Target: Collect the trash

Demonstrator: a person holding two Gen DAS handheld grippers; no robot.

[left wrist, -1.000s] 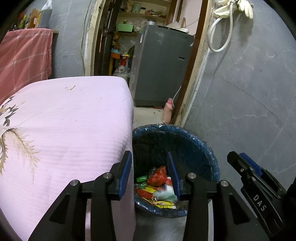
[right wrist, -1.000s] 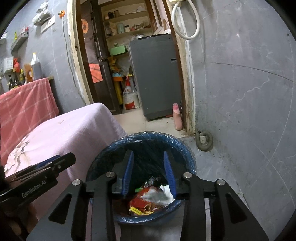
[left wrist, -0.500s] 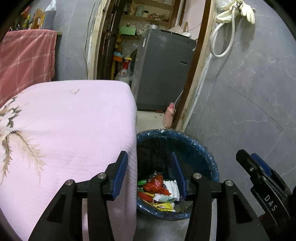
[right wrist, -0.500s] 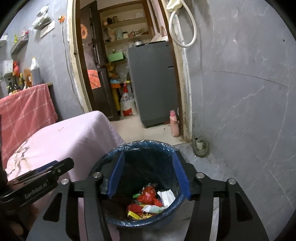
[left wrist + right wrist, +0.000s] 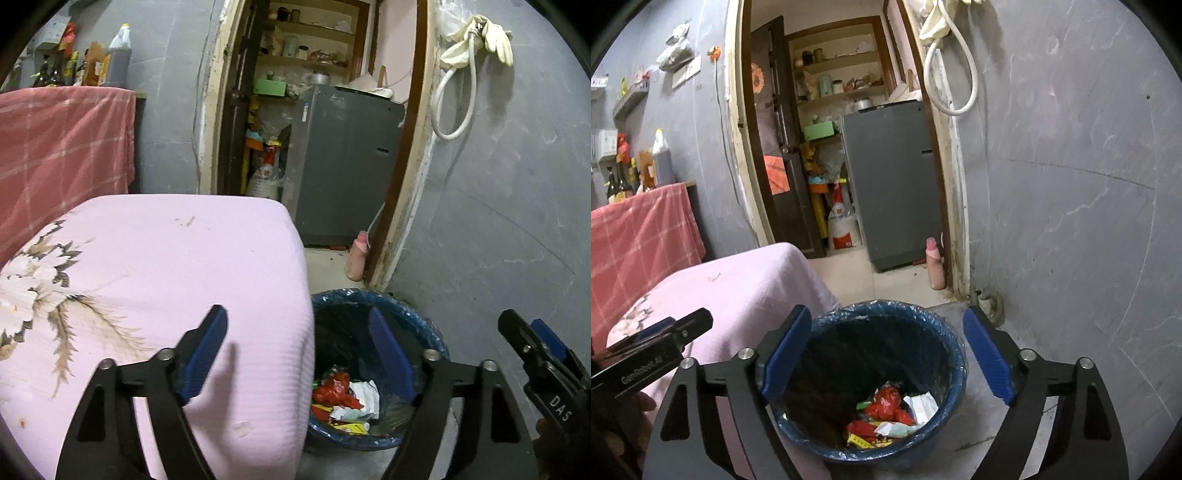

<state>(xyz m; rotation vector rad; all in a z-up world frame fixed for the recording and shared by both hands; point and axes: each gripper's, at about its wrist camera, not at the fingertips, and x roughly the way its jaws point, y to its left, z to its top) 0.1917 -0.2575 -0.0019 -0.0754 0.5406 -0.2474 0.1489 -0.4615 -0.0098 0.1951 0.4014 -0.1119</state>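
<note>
A blue bin with a blue liner [image 5: 406, 314] [image 5: 945, 332] stands on the floor beside the pink-covered table. Red, white and yellow wrappers [image 5: 343, 398] [image 5: 890, 413] lie in its bottom. My left gripper [image 5: 299, 354] is open and empty, raised over the table's corner and the bin's left side. My right gripper [image 5: 886, 354] is open and empty, raised above the bin. The right gripper also shows in the left wrist view [image 5: 535, 354], and the left gripper shows in the right wrist view [image 5: 665, 343].
The pink floral cloth covers the table [image 5: 147, 258] left of the bin. A grey wall [image 5: 1071, 221] is close on the right. A doorway behind holds a grey fridge [image 5: 890, 177] and a pink bottle [image 5: 934, 266] on the floor.
Both grippers have opened wide and drawn up and back from the bin. The trash now lies loose in the bin's bottom.
</note>
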